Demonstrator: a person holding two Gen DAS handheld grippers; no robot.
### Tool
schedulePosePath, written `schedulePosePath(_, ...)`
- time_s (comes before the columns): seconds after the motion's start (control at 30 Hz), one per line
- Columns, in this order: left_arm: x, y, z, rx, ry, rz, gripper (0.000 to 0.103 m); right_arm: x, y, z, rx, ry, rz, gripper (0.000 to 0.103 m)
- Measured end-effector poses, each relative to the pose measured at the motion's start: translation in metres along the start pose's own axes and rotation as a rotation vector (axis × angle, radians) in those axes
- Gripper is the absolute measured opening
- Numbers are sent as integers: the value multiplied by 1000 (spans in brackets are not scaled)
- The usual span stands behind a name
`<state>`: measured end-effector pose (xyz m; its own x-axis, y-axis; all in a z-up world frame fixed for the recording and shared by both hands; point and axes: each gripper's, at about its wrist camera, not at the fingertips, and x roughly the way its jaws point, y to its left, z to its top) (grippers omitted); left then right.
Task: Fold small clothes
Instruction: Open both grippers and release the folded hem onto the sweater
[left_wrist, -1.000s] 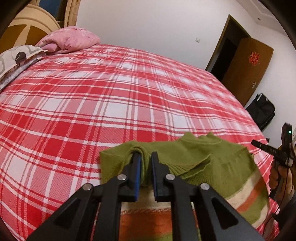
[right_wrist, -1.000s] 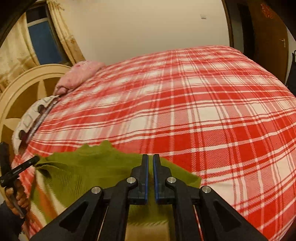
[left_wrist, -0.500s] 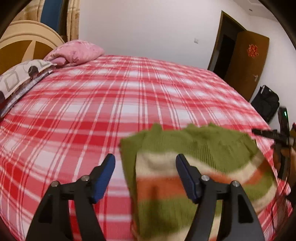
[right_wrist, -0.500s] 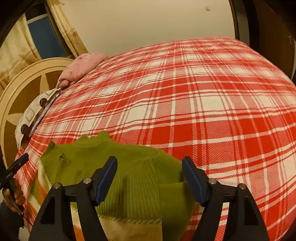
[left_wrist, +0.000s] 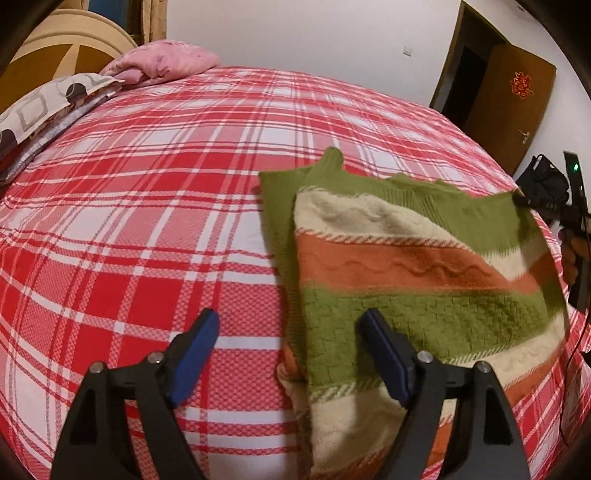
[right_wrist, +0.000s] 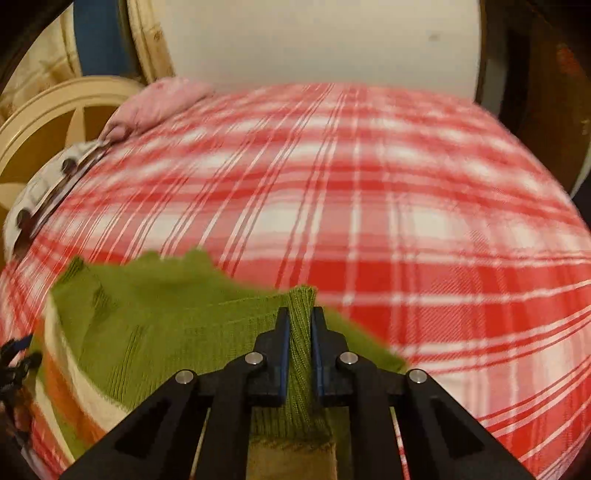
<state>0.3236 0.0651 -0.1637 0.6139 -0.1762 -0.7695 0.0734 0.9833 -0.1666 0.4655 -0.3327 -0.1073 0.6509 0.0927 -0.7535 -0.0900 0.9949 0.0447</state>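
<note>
Dim warm indoor light, no hard shadows; heavy fisheye bending and dark vignette at corners; right wrist view motion-blurred across the bedspread (right_wrist: 369, 206), left wrist view mostly sharp.

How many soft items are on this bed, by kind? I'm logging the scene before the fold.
Sweaters: 1, the striped sweater, pinched by the right gripper; the left gripper is open.
Pink pillows: 1, the pink pillow.
Patterned pillows: 1, the patterned pillow.
Total: 3, all on the plaid bed.
</note>
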Motion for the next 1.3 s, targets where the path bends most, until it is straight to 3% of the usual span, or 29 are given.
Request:
schedulePosePath(0.13, 2, -6, -3, 25, 1, 46, 86, 18, -10, 10, 47, 23, -47, 10)
schedulePosePath(0.33, -7, -4, -4, 20, -20, 45, 86, 43, -19, -3, 59, 81, -122, 10)
schedulePosePath(0.47, -15, -7, 6, 25, -44, 63, 86, 36, -35, -6, 97, 84, -97, 10)
schedulePosePath(0.5, -18, -11, 10, 32, -55, 71, 86, 27, -37, -7, 95, 70, -108, 22)
schedulePosePath(0.53, -18, -14, 14, 41, -65, 77, 87, 19, -36, -8, 87, 59, -106, 50)
schedulePosePath(0.57, -20, -18, 19, 50, -76, 78, 89, 6, -35, -12, 75, 50, -73, 62)
schedulePosePath(0.6, -20, -23, 23, 58, -83, 79, 95, -6, -31, -16, 75, 38, -46, 66)
schedulePosePath(0.77, 1, -35, 44, 123, -86, 181, 99, -64, -1, -55, 14, 0, 77, 66)
schedulePosePath(0.83, 14, -31, 49, 127, -75, 261, 99, -76, 9, -75, 8, 12, 127, 66)
schedulePosePath(0.93, 35, -18, 46, 105, 0, 285, 102, -84, 21, -111, -21, 57, 162, 66)
schedulePosePath(1.07, 31, -5, 47, 56, -5, 252, 103, -78, 32, -147, -80, 104, 122, 66)
schedulePosePath(1.17, 19, -4, 57, 58, -57, 274, 101, -91, 41, -147, -97, 58, 111, 66)
schedulePosePath(1.3, 37, -7, 84, 82, -65, 330, 101, -92, 71, -141, -138, 57, 185, 66)
